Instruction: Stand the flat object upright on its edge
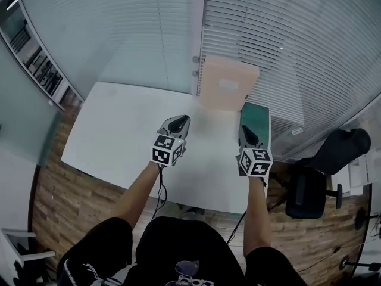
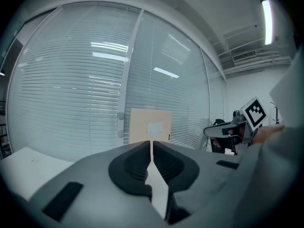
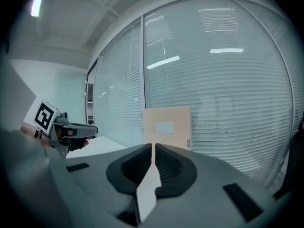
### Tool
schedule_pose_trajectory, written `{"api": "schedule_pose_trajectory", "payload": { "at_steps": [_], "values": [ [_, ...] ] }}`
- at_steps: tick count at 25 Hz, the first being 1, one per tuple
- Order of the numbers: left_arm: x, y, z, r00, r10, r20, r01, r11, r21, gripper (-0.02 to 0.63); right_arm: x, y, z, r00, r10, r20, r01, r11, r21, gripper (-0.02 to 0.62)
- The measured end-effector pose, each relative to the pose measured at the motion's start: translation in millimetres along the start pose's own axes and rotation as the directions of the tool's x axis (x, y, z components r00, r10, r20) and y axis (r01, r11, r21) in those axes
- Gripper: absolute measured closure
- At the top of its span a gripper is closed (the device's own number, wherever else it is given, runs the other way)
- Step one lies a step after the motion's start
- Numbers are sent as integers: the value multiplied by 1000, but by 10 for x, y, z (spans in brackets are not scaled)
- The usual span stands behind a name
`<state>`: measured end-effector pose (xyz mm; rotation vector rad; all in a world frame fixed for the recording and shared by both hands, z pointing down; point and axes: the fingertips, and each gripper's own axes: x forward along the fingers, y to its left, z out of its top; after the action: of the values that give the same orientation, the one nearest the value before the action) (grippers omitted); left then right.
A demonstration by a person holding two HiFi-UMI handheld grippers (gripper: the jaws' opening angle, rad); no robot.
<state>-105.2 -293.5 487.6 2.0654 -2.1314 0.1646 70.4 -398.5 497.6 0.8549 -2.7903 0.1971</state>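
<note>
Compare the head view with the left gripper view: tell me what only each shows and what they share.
Head view only: the whole white table, the wooden floor, a black office chair and the person's forearms. Left gripper view only: a ceiling light strip and, close up, the left gripper, jaws together with nothing between them. Both: the tan flat object standing upright against the blinds, and the right gripper.

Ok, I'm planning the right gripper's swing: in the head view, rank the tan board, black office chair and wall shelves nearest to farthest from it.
From the right gripper:
1. Tan board, just ahead, standing upright.
2. Black office chair, to its right and lower down.
3. Wall shelves, far left.
</note>
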Motion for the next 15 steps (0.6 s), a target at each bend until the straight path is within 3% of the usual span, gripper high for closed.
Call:
{"api": "schedule_pose_trajectory", "payload": {
  "at_steps": [15],
  "values": [
    [-554, 467, -19, 998, -63, 13, 63, 998, -8, 586, -16, 905, 81, 1000, -14, 23, 15, 999, -47, 566]
  ]
}}
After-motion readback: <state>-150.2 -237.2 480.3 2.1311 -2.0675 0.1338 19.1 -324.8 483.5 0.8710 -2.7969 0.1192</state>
